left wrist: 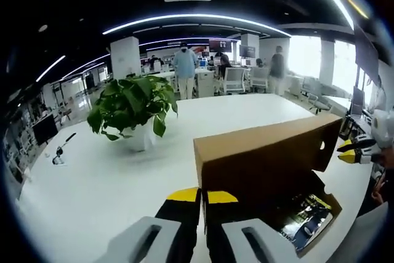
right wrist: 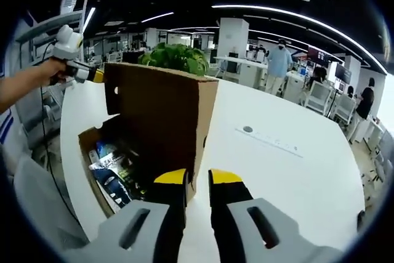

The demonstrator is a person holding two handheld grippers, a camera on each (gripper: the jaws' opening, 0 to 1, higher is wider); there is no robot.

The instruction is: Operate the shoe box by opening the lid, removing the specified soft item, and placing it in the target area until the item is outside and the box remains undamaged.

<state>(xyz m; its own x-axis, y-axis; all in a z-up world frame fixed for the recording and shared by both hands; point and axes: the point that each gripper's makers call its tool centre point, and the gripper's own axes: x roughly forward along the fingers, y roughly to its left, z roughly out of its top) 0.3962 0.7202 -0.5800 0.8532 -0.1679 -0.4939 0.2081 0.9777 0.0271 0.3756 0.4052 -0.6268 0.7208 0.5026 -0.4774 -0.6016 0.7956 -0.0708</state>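
With lid [left wrist: 265, 158] up, box [right wrist: 117, 164] beside R claw [right wrist: 197, 180].

Brown cardboard shoe box [left wrist: 271, 170] sits right past my fingertips, lid [right wrist: 163, 115] flipped up, dark packaged stuff [right wrist: 114, 167] inside.

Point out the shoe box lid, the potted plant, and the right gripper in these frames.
shoe box lid [left wrist: 265, 155]: left gripper view, on its raised brown outer face.
potted plant [left wrist: 132, 104]: left gripper view, on the green leaves.
right gripper [right wrist: 197, 184]: right gripper view, between its yellow-tipped fingertips.
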